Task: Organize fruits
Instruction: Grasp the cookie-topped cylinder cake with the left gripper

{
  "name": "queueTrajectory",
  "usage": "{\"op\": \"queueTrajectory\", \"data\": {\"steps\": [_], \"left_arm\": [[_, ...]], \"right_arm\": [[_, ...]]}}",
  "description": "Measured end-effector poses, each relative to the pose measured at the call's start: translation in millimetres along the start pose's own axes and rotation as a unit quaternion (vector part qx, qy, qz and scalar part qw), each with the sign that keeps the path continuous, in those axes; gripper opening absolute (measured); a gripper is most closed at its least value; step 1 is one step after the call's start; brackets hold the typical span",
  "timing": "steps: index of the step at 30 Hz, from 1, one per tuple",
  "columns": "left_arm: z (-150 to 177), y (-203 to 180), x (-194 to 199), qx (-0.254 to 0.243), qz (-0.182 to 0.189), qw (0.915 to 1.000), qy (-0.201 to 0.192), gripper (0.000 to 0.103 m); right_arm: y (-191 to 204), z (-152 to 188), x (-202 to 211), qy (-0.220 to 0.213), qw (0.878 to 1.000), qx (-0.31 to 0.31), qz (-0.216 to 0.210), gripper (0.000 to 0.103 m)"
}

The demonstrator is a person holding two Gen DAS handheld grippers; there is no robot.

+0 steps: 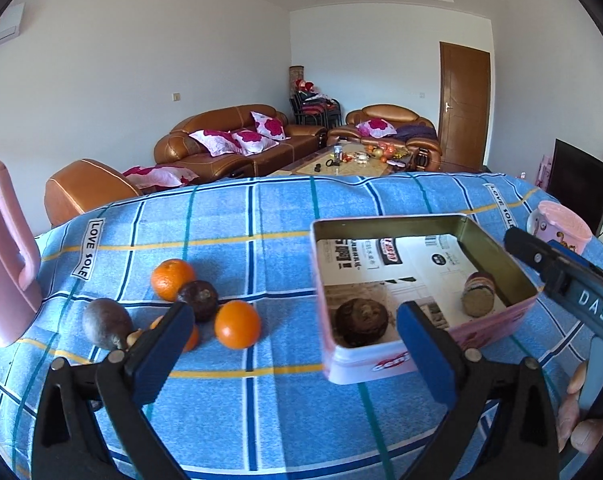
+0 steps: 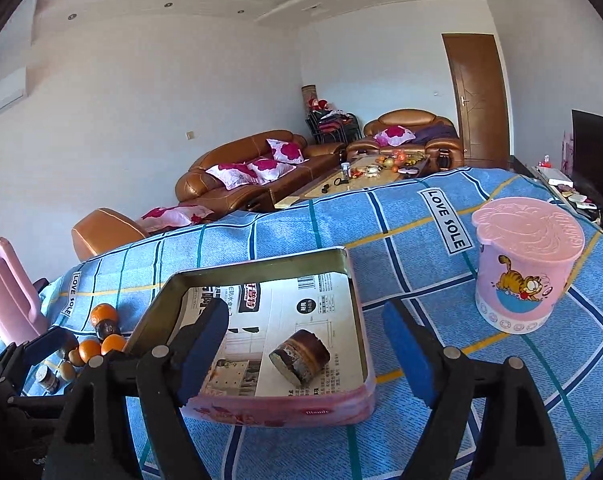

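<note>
A pink tin box lined with printed paper stands on the blue checked cloth; it also shows in the right wrist view. Two dark round fruits lie in it, one near the front left and one at the right, seen too in the right wrist view. Left of the box lies a cluster: oranges, a dark purple fruit and a greenish-brown fruit. My left gripper is open and empty above the cloth between cluster and box. My right gripper is open and empty over the box's near right corner.
A pink lidded cup with a cartoon cat stands right of the box. A pink jug with a handle stands at the table's left edge. Sofas and a coffee table are beyond the table's far edge.
</note>
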State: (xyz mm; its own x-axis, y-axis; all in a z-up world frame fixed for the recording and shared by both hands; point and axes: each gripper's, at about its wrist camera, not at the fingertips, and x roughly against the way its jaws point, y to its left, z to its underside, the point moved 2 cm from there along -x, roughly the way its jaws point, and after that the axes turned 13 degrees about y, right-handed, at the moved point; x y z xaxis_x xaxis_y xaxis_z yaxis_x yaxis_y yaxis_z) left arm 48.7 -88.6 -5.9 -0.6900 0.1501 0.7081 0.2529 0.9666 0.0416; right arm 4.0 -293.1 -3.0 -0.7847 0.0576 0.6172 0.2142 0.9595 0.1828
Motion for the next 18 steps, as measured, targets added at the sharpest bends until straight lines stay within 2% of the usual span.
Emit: {"op": "queueTrajectory", "data": {"steps": [5, 11, 18], "left_arm": [[11.9, 25.0, 0.4, 0.006, -0.024, 0.9997, 0.009, 0.103], [20.1, 56.2, 2.4, 0.029, -0.026, 0.999, 0.025, 0.103], [28.2, 86.3, 2.0, 0.044, -0.037, 0.9976, 0.039, 0.103]], "right_arm": [[3.8, 3.3, 7.4, -0.016, 1.0, -0.002, 0.024, 0.081], [24.6, 10.8, 11.9, -0.015, 0.999, 0.022, 0.035, 0.081], [56.8, 25.6, 14.9, 0.005, 0.999, 0.034, 0.002, 0.081]]}}
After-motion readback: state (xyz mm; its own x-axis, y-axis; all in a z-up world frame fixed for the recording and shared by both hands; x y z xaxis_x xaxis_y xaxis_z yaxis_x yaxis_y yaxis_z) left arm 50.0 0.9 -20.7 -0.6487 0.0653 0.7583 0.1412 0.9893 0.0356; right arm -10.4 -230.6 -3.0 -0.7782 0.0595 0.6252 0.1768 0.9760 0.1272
